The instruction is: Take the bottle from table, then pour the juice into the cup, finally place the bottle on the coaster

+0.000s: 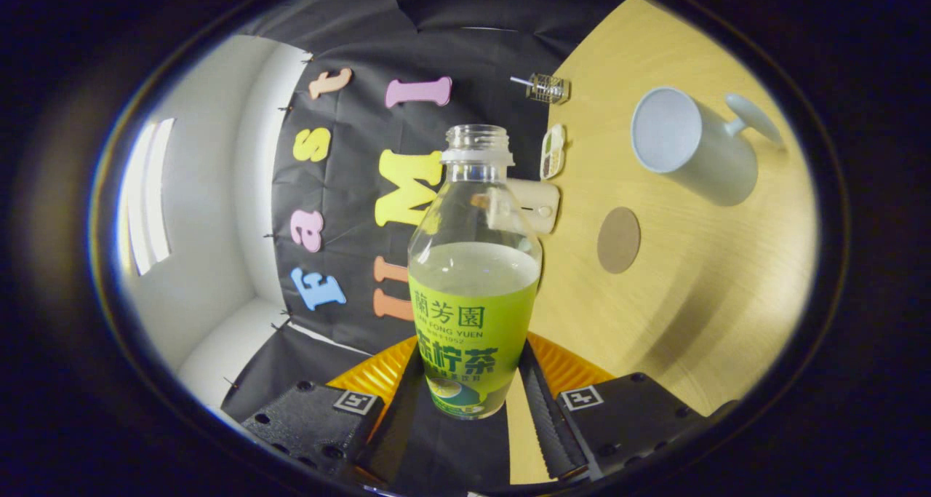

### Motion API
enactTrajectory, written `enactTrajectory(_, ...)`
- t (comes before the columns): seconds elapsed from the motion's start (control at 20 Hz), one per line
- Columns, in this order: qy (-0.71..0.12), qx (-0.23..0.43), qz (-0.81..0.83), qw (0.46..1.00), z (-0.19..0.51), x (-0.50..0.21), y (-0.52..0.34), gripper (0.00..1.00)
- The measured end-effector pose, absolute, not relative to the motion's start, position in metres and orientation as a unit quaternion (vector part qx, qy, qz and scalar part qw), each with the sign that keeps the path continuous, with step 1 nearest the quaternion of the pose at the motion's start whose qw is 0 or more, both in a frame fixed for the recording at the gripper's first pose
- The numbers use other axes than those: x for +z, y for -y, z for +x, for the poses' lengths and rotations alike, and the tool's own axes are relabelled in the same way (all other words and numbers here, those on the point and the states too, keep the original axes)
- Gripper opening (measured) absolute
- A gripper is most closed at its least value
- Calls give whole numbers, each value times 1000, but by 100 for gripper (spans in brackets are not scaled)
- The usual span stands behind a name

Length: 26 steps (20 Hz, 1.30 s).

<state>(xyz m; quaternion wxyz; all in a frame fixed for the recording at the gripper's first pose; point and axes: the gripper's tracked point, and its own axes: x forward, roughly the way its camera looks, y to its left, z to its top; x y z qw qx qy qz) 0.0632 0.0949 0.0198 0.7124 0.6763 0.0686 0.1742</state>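
The gripper [469, 402] holds the bottle [473, 279] between its two fingers, which press against the lower sides of the bottle's green label, so the jaws are clamped on it. The bottle has no cap on its open neck and is a little over half full of pale yellow-green juice. The whole view is rolled sideways, so the wooden table [698, 300] stands like a wall to one side of the bottle. On the table, the white cup [691, 148] with a handle stands well apart from the bottle, its open mouth turned toward the camera. A round brown coaster [619, 239] lies on the table between the cup and the bottle. A small beige box [538, 204] shows just behind the bottle's shoulder, at the table's far edge.
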Motion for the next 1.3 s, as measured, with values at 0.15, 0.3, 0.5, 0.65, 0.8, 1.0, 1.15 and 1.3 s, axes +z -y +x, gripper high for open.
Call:
enactTrajectory(0.15, -61, 175, 692, 698, 72, 29, -89, 77)
enactTrajectory(0.3, -51, 176, 705, 685, 73, 34, -83, 77)
enactTrajectory(0.5, -43, 172, 730, 660, 79, 37, -79, 76)
enactTrajectory(0.65, -41, 174, 744, 644, 85, 40, -79, 76)
enactTrajectory(0.8, -38, 176, 756, 630, 83, 39, -78, 76)
enactTrajectory(1.0, -35, 173, 763, 622, 84, 38, -77, 76)
enactTrajectory(1.15, -31, 169, 772, 612, 87, 38, -73, 76)
enactTrajectory(1.3, -32, 171, 775, 608, 94, 39, -75, 76)
